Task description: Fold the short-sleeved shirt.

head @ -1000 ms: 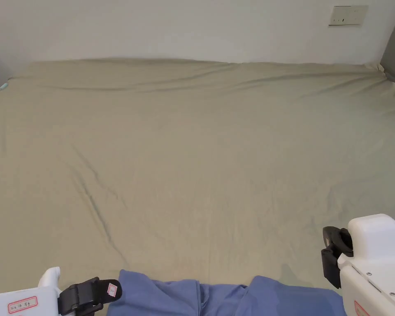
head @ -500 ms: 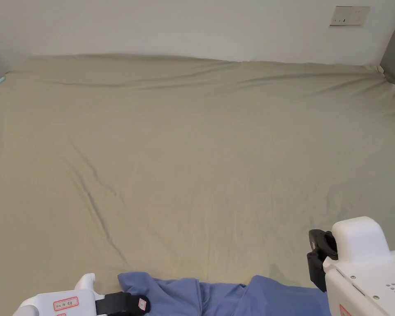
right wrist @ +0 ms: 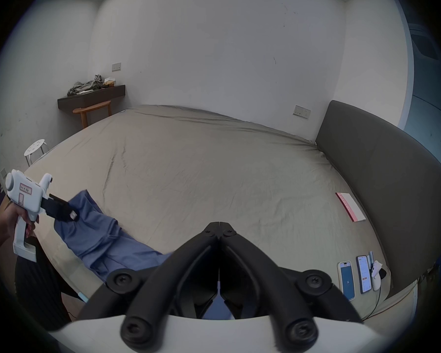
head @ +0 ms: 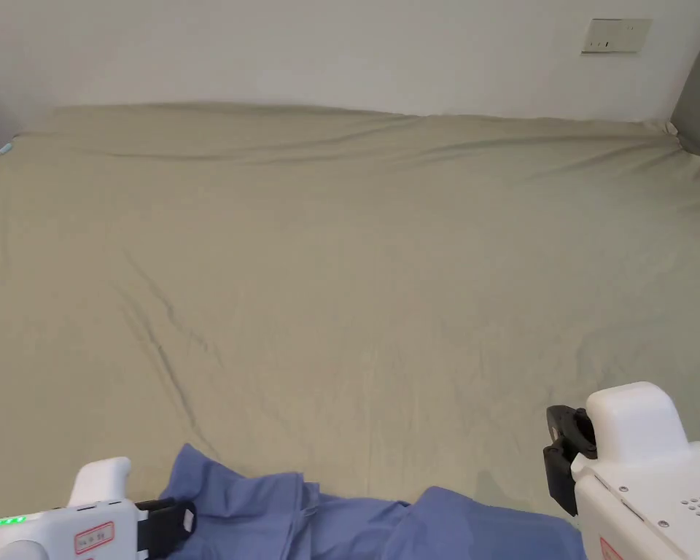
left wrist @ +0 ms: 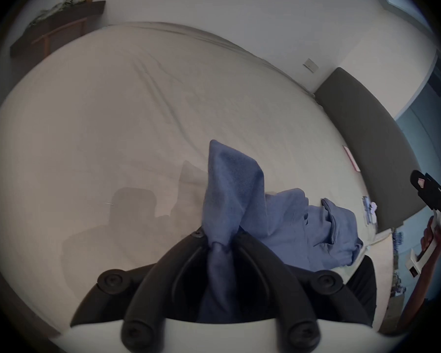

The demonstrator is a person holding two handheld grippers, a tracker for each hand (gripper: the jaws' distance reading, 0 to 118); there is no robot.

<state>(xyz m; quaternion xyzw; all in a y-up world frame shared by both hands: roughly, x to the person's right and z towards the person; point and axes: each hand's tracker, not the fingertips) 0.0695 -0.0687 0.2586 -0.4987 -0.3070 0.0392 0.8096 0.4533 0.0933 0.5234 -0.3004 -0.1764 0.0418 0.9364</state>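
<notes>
Both tongs are black two-jaw grippers on white pistol-grip housings. Our left gripper point(left wrist: 218, 246) has its jaws clamped on a bunched fold of the blue short-sleeved shirt of soft knit cloth point(left wrist: 285, 221), with a peak of fabric standing up beyond the tips. Our right gripper point(right wrist: 219, 227) has its jaws closed tip to tip with nothing between them; it hangs above the near right part of the bed.

We note the shirt lies crumpled along the near edge of the bed, on the olive-beige wrinkled bedsheet point(head: 356, 277), with its left end lifted by our left gripper point(head: 168, 526) and the rest trailing toward our right gripper point(head: 564, 456).

Stage, as we judge it: the garment is not yet spread flat, so no fold is begun.

Risks, as we judge them:
- The left grip takes a gathered wad, not a single hem or shoulder, so pulling may drag layers together and leave the shirt twisted.
- Cloth sits at the near edge, so a tug toward us could slide it off the bed.
- Two phones point(right wrist: 354, 278) rest at the near right corner, where a wide sweep could strike them.
</notes>
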